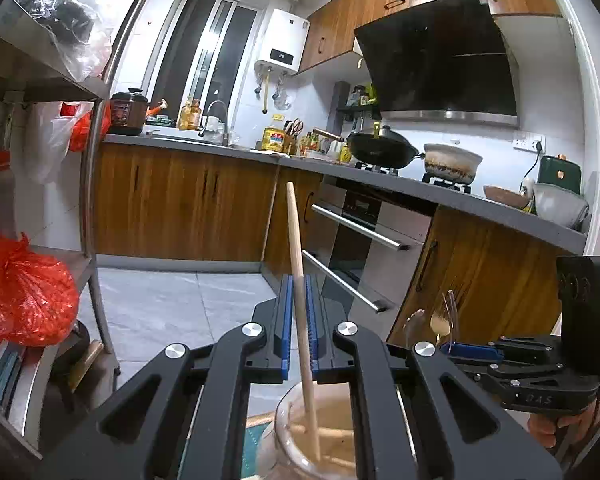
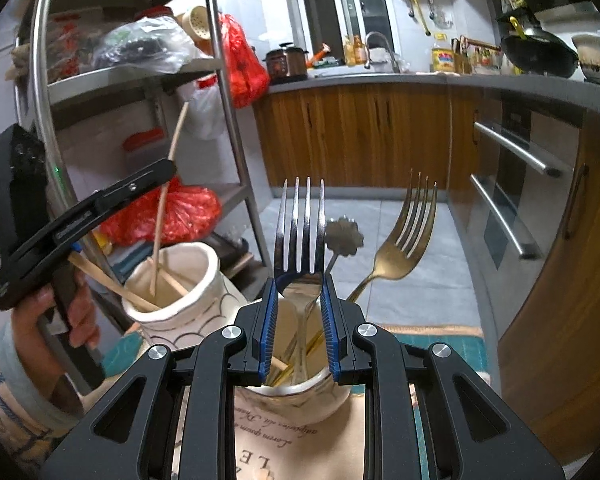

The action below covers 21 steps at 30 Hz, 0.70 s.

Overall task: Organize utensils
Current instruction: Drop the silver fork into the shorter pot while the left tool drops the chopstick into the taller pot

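Left gripper [image 1: 299, 308] clamps wooden chopstick [image 1: 298, 264] over jar [image 1: 300, 436]; right gripper [image 2: 299, 312], at its 3 o'clock, pinches silver fork [image 2: 300, 240]

Pale wooden chopstick [image 1: 300, 264]; silver fork [image 2: 300, 236]; gold fork [image 2: 404, 240]; cream jar [image 2: 188, 280] with dark scallop lines; blue-padded black fingers [image 2: 269, 332].

My left jar [image 2: 180, 280] sits at ten o'clock of my right jar [image 2: 300, 396]; chopsticks [image 2: 160, 232] stand in one, forks [image 2: 300, 232] in the other.
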{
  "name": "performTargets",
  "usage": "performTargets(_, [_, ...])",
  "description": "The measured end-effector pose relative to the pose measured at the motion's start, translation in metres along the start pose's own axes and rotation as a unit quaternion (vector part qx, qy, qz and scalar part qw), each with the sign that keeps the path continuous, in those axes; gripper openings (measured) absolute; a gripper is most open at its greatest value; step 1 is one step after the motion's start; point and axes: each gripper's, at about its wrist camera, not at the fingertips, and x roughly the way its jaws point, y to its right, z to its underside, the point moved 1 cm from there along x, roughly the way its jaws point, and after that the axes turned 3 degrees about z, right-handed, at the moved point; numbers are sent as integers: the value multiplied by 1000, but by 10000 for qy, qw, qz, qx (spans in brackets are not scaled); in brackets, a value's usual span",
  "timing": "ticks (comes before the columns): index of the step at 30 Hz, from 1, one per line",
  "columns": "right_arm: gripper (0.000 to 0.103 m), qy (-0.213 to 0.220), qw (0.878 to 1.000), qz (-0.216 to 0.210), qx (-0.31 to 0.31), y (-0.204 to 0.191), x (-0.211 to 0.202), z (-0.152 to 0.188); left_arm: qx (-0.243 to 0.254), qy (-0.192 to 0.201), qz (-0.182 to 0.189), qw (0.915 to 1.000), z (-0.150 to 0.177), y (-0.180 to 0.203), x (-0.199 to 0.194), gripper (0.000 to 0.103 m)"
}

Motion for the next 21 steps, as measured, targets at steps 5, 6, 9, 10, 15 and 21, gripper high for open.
performTargets(5, [23, 7, 10000, 63, -30, -3, 3, 3, 102, -86, -159, 9998, 1, -2, -6, 29])
performTargets(6, [23, 14, 10000, 82, -25, -3, 4, 3, 106, -75, -184, 9997, 1, -3, -8, 37])
performTargets(9, [23, 17, 9999, 129, 21, -3, 6, 3, 84, -41, -251, 9996, -2, -5, -12, 46])
performTargets(10, [24, 26, 9999, 166, 31, -3, 7, 3, 59, -14, -281, 9996, -4, -6, -15, 52])
performTargets(15, [34, 67, 9996, 281, -4, -5, 6, 5, 27, 41, -367, 9993, -7, -8, -23, 62])
performTargets(21, [51, 155, 9993, 347, 2, -1, -1, 4, 34, 91, -408, 9991, -11, -8, -33, 63])
